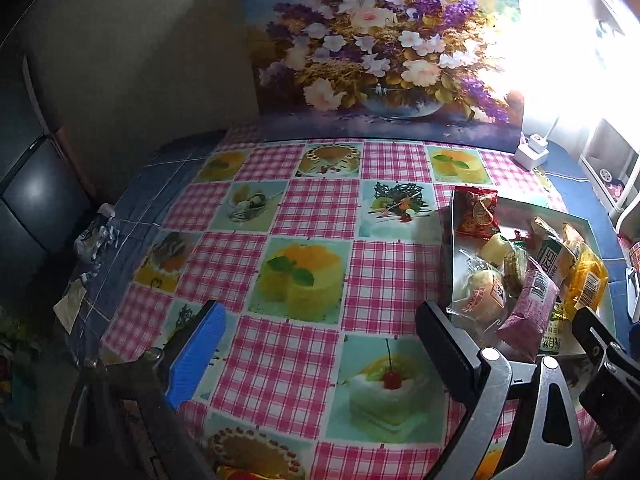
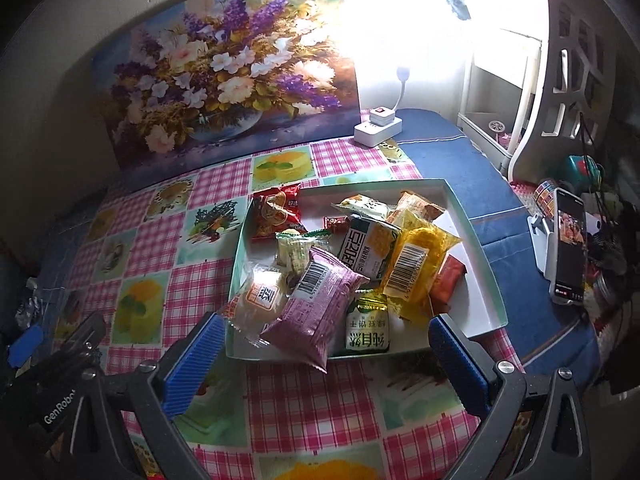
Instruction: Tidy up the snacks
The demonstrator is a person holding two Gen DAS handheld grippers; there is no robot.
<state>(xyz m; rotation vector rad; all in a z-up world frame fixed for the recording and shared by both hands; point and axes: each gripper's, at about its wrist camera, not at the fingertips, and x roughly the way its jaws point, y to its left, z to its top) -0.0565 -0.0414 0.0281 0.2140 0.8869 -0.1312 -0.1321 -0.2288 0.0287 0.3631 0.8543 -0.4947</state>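
Observation:
A shallow white box with a teal rim (image 2: pixel 476 240) sits on the checked tablecloth and holds several wrapped snacks: a purple pack (image 2: pixel 316 304), a yellow pack (image 2: pixel 416 264), a red pack (image 2: pixel 276 212), a round pastry (image 2: pixel 260 296) and a green-white biscuit pack (image 2: pixel 368 324). The box also shows at the right of the left wrist view (image 1: pixel 456 240). My right gripper (image 2: pixel 324 364) is open and empty, just in front of the box's near edge. My left gripper (image 1: pixel 320 348) is open and empty over bare tablecloth, left of the box.
A flower painting (image 2: pixel 224 76) leans against the wall at the back of the table. A white power strip (image 2: pixel 376 126) lies behind the box. A phone on a stand (image 2: pixel 568 248) is at the right. Crumpled wrappers (image 1: pixel 96 236) lie at the table's left edge.

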